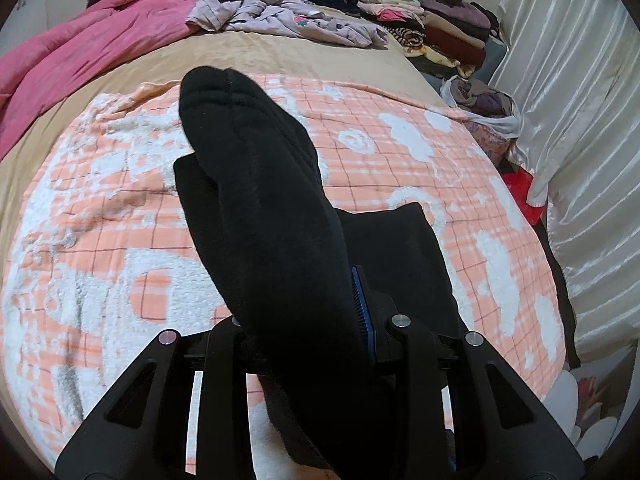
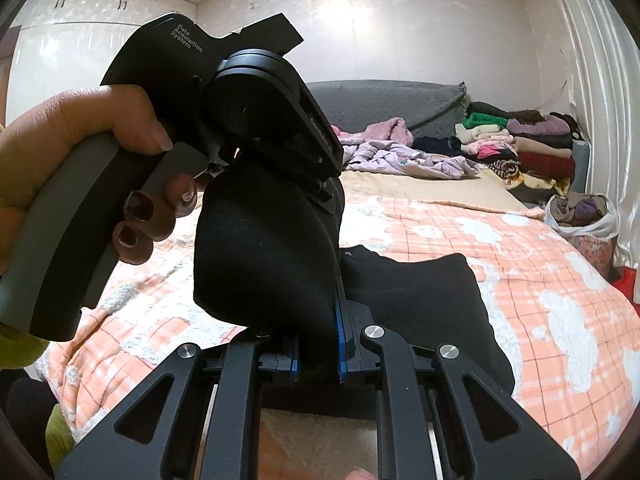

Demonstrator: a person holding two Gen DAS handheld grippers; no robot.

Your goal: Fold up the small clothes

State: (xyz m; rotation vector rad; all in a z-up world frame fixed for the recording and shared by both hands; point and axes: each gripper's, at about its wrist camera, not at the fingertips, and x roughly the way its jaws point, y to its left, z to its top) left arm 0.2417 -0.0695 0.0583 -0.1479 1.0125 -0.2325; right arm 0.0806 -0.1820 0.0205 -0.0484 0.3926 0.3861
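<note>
Gripping one limp, light sock, both grippers clamp it: left gripper mid-length, right gripper at its end.

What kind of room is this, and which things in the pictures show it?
Most likely a bedroom. A wide bed under a peach checked blanket fills the view, a grey headboard stands behind it, and folded clothes are stacked by the curtain.

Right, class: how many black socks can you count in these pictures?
2. One sock is held up, clamped in the left gripper and the right gripper; the other sock lies flat on the checked blanket. Others may be hidden.
</note>
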